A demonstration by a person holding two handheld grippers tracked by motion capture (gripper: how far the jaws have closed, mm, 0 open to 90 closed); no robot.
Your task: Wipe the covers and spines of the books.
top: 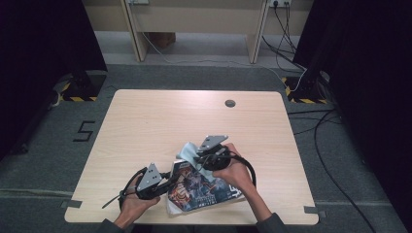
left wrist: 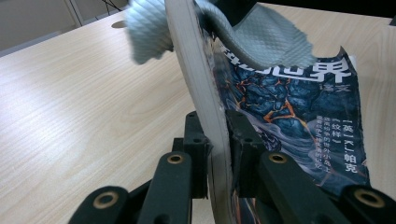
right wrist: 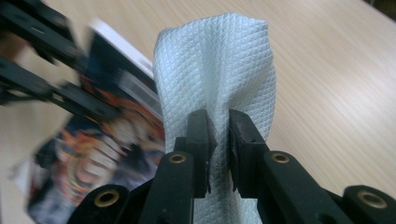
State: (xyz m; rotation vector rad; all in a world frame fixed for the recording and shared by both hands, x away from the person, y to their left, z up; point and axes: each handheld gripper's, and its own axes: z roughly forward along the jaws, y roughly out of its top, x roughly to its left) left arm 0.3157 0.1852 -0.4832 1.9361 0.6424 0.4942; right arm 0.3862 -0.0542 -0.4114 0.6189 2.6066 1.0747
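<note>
Left tool clamped on book edge, right tool pinching pale cloth above wooden table

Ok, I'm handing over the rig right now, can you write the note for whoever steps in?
Left gripper: shut on the book, fingers pinching its edge so it stands tilted up off the table.
Right gripper: shut on the cloth, which hangs over the book's cover.
Place: near edge of the table, in front of the person.
Done: both things are gripped, cloth is on the cover.
Left: apparently wiping the cover; how much is wiped can't be told. Then set both down.
</note>
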